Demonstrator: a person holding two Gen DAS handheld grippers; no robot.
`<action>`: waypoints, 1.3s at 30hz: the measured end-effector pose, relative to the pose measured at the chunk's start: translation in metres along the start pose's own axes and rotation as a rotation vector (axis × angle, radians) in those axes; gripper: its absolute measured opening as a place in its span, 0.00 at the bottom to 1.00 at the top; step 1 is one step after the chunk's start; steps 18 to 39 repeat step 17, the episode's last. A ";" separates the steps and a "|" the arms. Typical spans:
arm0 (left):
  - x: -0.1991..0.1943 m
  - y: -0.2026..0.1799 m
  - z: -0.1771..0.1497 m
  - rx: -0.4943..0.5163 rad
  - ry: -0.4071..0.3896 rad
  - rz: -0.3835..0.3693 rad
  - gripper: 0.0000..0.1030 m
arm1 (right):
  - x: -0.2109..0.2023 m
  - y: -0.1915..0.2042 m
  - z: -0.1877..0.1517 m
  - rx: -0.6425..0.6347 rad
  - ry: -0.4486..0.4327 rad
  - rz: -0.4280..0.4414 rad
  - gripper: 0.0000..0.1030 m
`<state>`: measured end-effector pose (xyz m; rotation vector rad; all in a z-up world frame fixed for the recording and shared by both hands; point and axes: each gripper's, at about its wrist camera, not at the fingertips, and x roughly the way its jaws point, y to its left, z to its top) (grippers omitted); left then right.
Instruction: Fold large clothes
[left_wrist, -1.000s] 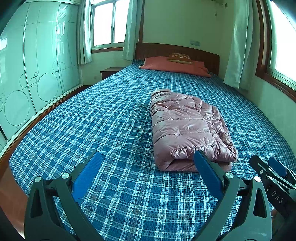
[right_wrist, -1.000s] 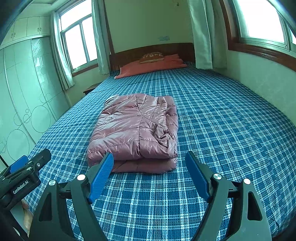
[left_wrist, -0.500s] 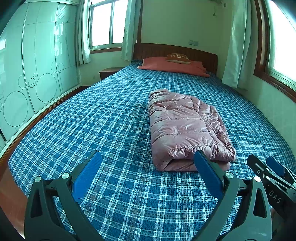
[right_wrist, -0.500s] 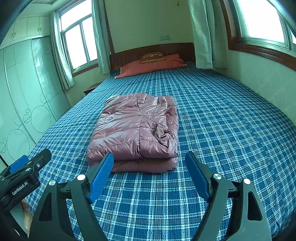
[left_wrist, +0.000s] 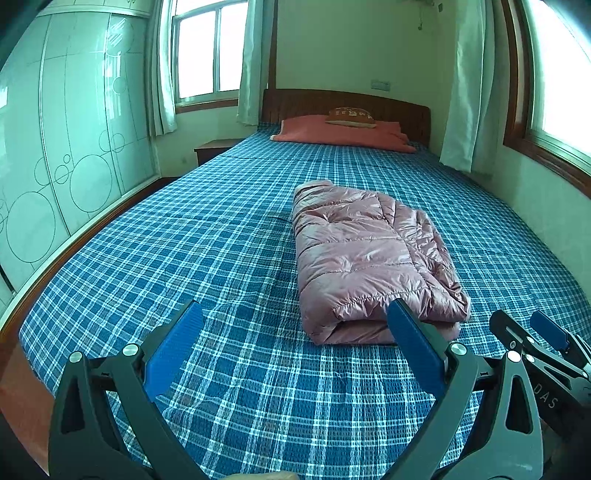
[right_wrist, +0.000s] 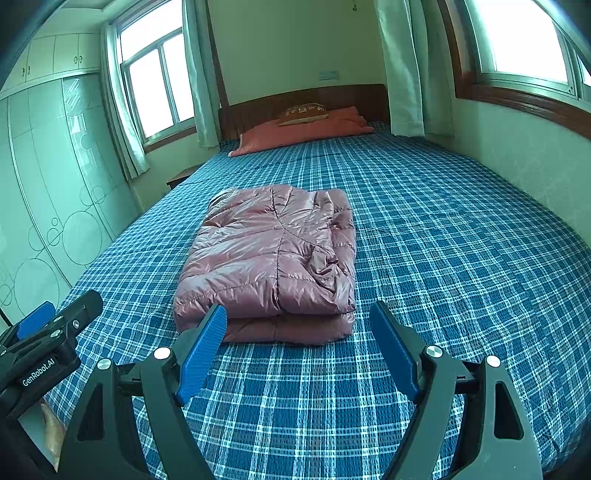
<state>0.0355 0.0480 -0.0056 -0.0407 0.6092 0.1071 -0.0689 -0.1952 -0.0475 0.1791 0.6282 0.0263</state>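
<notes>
A pink quilted puffer jacket lies folded into a thick rectangle on the blue plaid bed. My left gripper hovers open over the near end of the bed, its blue pads apart, just short and left of the jacket's near folded edge. Held wide open as well, my right gripper faces that same near edge with nothing between its fingers. Each gripper shows at the edge of the other's view: the right gripper and the left gripper.
An orange-red pillow with a small brown cushion lies by the wooden headboard. A glass-fronted wardrobe runs along the left side. Curtained windows and a wall bound the right. A nightstand stands at the far left corner.
</notes>
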 end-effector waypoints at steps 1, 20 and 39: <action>0.001 0.000 0.000 -0.004 0.003 0.005 0.98 | 0.001 0.000 0.000 0.001 0.002 0.001 0.76; 0.035 0.002 -0.003 0.002 0.042 -0.027 0.98 | 0.024 -0.014 -0.003 0.027 0.044 -0.002 0.76; 0.035 0.002 -0.003 0.002 0.042 -0.027 0.98 | 0.024 -0.014 -0.003 0.027 0.044 -0.002 0.76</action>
